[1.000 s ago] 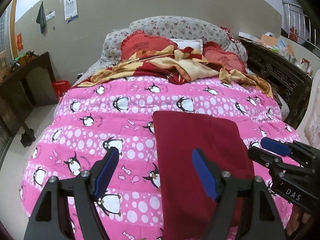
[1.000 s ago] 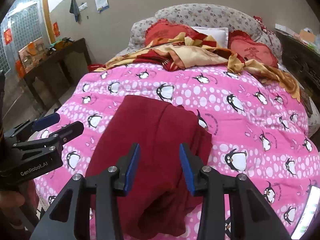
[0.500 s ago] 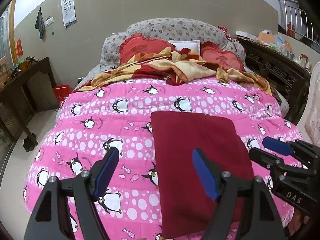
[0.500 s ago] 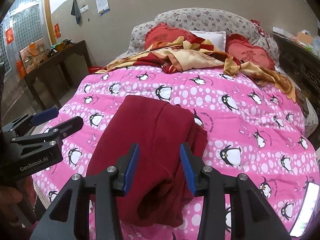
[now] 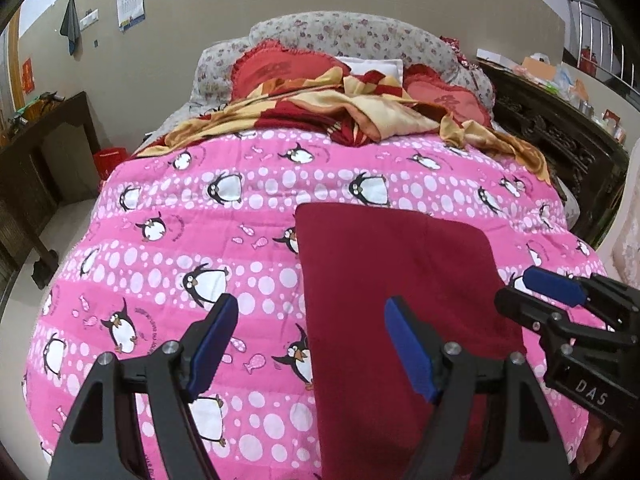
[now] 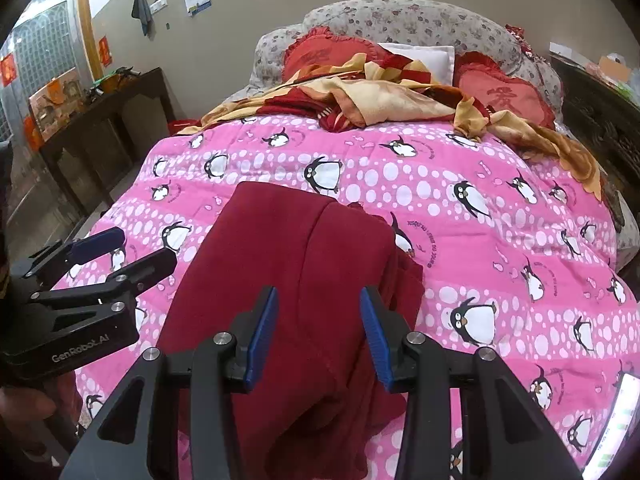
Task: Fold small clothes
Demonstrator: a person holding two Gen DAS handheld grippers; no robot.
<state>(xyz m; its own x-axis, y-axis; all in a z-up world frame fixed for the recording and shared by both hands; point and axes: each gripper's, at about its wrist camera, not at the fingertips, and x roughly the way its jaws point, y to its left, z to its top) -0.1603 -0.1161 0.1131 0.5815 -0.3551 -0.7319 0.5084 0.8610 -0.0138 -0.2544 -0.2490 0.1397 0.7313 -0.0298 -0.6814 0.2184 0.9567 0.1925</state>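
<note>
While the left claw hung wide open over the garment's left edge, the garment lay flat on the bed, long axis running away from both claws. The right claw, half open and empty, sat nearer, above its bunched near end.

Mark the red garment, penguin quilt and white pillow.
red garment (image 5: 400, 264), left wrist view, flat middle.
penguin quilt (image 6: 500, 216), right wrist view, bare pink part.
white pillow (image 6: 424, 58), right wrist view, visible face.
</note>
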